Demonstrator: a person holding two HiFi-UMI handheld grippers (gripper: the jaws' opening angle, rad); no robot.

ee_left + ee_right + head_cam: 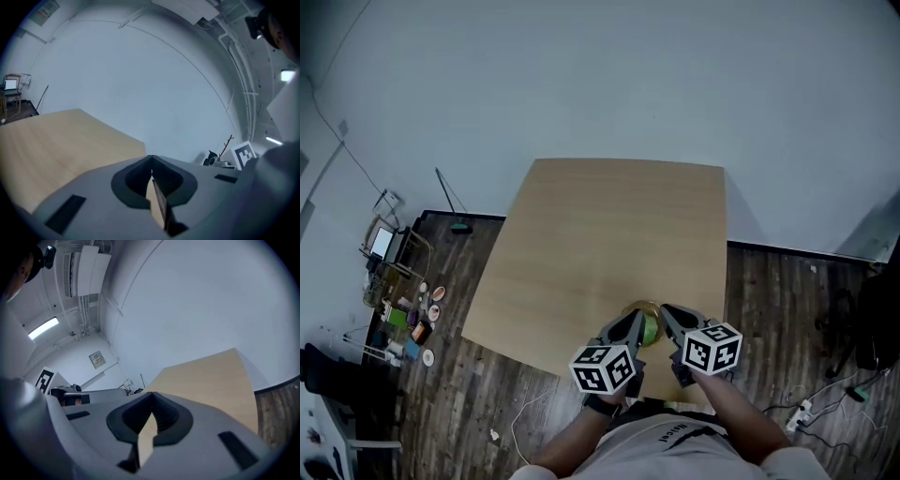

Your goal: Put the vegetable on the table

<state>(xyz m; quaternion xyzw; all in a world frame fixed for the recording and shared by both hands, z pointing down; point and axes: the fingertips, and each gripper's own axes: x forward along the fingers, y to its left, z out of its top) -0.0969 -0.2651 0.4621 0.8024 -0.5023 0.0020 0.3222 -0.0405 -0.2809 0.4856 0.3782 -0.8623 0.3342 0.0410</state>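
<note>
My left tongs (151, 160) and right tongs (152, 398) are both closed tip to tip, gripping nothing. Only the head view shows the green vegetable (650, 329), between them at lower middle, by the near edge of the tabletop (609, 225). I judge grasping comes next, which needs one pair opened around it.

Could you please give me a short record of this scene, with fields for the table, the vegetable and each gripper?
table: light wood, square top
vegetable: green, by the table's near edge, between the tips of the two grippers
left gripper: fingers together, nothing between them
right gripper: fingers together, nothing between them
task state: the vegetable seems to lie on the table, not gripped
</note>
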